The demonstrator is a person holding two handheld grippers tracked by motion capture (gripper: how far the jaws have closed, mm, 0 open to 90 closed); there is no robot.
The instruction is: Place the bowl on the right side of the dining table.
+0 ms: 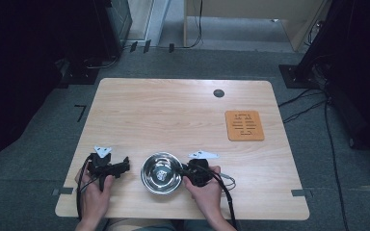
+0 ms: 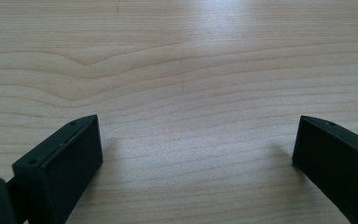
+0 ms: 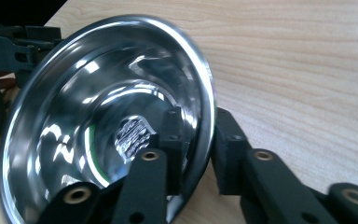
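Observation:
A shiny steel bowl (image 1: 161, 172) sits near the table's front edge, between the two hands. My right gripper (image 1: 184, 172) is shut on the bowl's right rim. In the right gripper view one jaw is inside the steel bowl (image 3: 102, 116) and the other outside, and my right gripper (image 3: 205, 144) pinches the rim. My left gripper (image 1: 124, 166) lies on the table to the left of the bowl, apart from it. In the left gripper view my left gripper (image 2: 193, 149) is open, with bare wood between its jaws.
An orange square coaster (image 1: 244, 125) with a dark pattern lies at the table's right. A small dark round grommet (image 1: 218, 93) sits near the far edge. Cables trail on the floor to the right. The wooden table (image 1: 173, 115) has bare room in its middle and back.

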